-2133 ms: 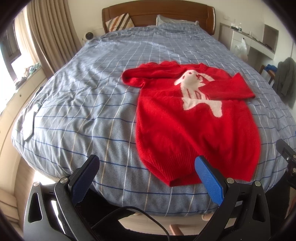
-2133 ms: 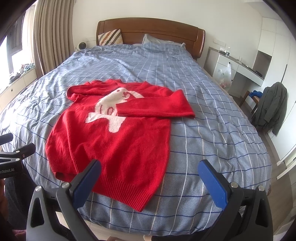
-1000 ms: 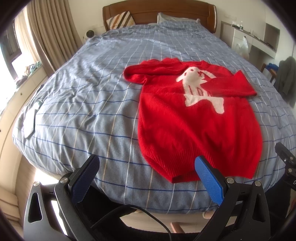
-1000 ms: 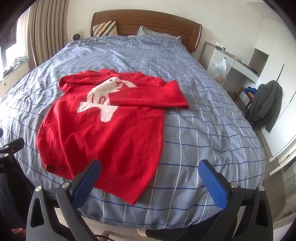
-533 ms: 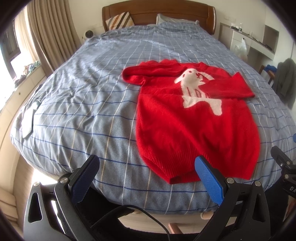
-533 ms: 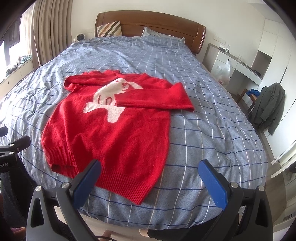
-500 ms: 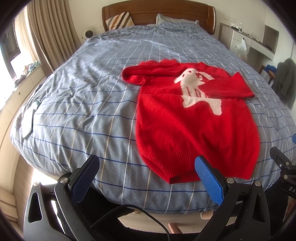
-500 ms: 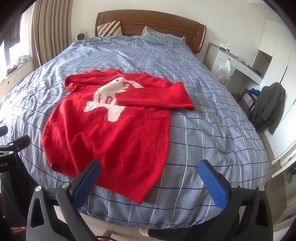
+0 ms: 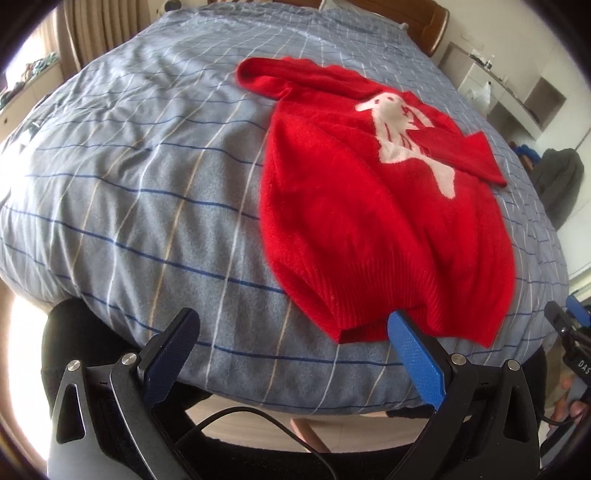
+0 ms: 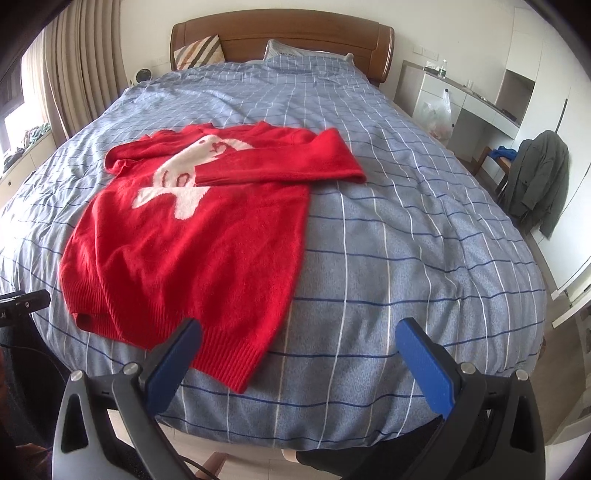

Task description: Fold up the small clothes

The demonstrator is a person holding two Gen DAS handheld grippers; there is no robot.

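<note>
- The red sweater (image 10: pixel 192 236) lay flat on the bed (image 10: pixel 406 236), front up, with its ribbed hem at the foot edge and its neck toward the headboard (image 10: pixel 280 33).
- A white animal figure (image 10: pixel 184 173) showed on its chest.
- One sleeve (image 10: pixel 280 166) was folded across the chest, its cuff resting on the white figure; the other sleeve (image 9: pixel 273 77) lay bunched at the shoulder, toward the curtain side of the bed.
- The left claw (image 9: pixel 291 354) hung at the foot edge with its blue fingers wide apart, gripping nothing; its right finger (image 9: pixel 413 354) sat just at the hem corner of the sweater (image 9: pixel 369 206), though contact could not be told.
- The right claw (image 10: pixel 299 362) was also spread wide and empty, its left finger (image 10: pixel 173 354) in front of the hem at the sweater's other corner.
- The bed wore a blue checked cover, with a striped pillow (image 10: pixel 199 51) against the headboard.
- A dark coat (image 10: pixel 539 177) hung beyond the bed's far side, near a white desk (image 10: pixel 476 107).
</note>
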